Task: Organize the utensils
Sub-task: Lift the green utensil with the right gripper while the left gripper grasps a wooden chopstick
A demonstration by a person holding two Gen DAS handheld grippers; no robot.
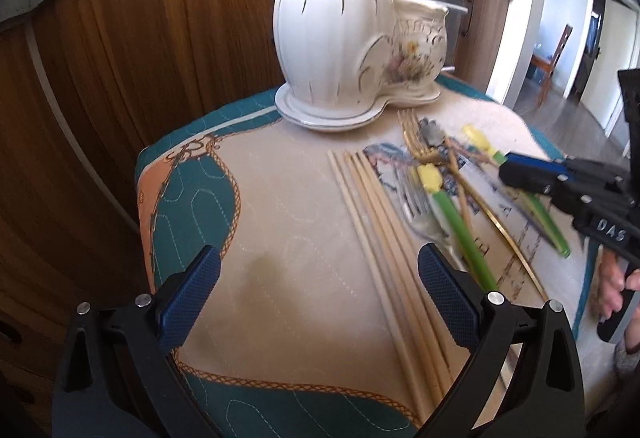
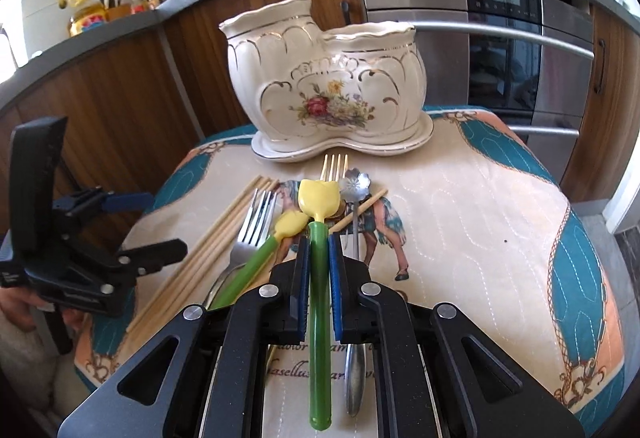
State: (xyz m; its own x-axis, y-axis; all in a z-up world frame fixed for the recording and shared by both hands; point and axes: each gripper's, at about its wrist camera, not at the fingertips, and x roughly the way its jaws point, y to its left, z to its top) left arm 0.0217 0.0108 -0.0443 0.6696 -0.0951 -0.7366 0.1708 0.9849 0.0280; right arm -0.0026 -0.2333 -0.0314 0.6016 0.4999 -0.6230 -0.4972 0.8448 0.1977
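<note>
Utensils — forks (image 2: 251, 228), chopsticks (image 1: 384, 222), two green spoons — lie loose on the cloth (image 2: 460, 222) before the holder (image 2: 326, 93); we see none in it, so sorting has barely begun. Right gripper (image 2: 319, 242) is clamped on one green spoon (image 2: 319, 278). Left gripper (image 1: 316, 278) hangs wide, empty, beside the chopsticks.

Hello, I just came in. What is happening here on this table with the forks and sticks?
A person is sorting utensils with a hand-held gripper in each hand. The right gripper is shut on the green handle of a yellow-tipped utensil. The left gripper is open above the cloth, beside the chopsticks, holding nothing. A silver fork, a gold fork and a flower-handled spoon lie on the cloth. The white ceramic holder stands behind them; nothing sticks out of it.
</note>
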